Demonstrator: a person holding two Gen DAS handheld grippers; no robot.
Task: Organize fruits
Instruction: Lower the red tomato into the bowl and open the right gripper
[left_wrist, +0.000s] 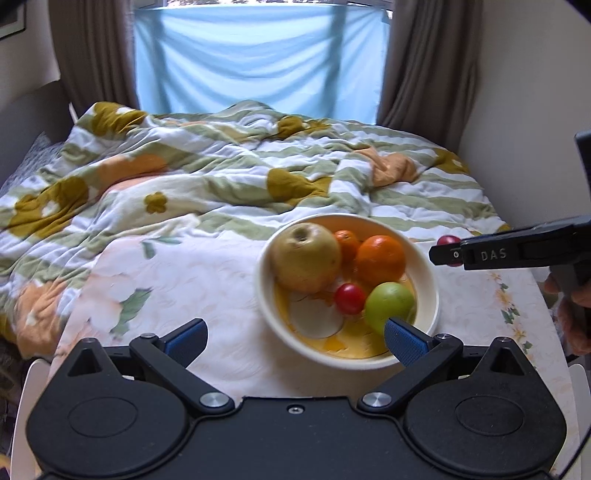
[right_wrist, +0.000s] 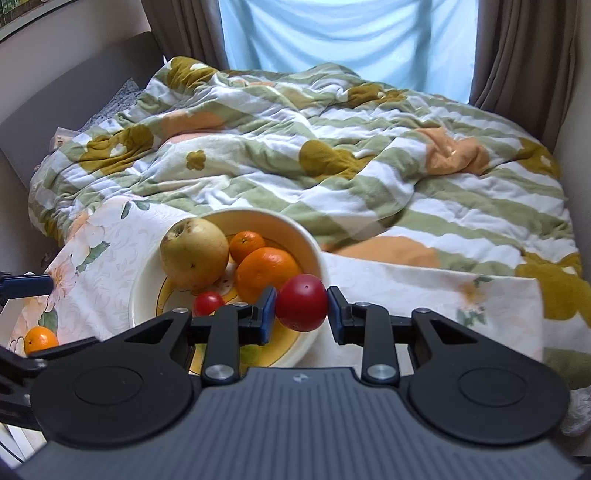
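Fruits fill a cream bowl (left_wrist: 266, 306) that stands on the floral-clothed surface (left_wrist: 177, 280) near the striped, flowered quilt (left_wrist: 207, 173) of the bed. Inside the bowl, in the left wrist view, a big yellow-green apple (left_wrist: 306, 256) sits at the far left, a small orange (left_wrist: 346, 243) just behind it, a larger orange (left_wrist: 380, 258) to its right, a small red fruit (left_wrist: 350, 298) near the middle and a green fruit (left_wrist: 389, 306) at the near right (these two touch).

The left gripper (left_wrist: 293, 341) is spread wide with nothing between its blue pads; its right fingertip (left_wrist: 402, 339) overlaps the near rim of the bowl in that view, beside the green fruit.

The right gripper (right_wrist: 301, 306) pinches a round red fruit (right_wrist: 301, 303) between its pads, at the right edge of the bowl; whether it is above the rim or just outside it cannot be told. From the left wrist view this gripper comes in from the right, the red fruit showing at its tip, and part of a hand (left_wrist: 570, 306) shows behind it.

A further orange (right_wrist: 40, 339) lies on the surface to the near left of the bowl, apart from it. Brown curtains (left_wrist: 424, 70) frame a pale blue drape (left_wrist: 258, 59) at the far end.
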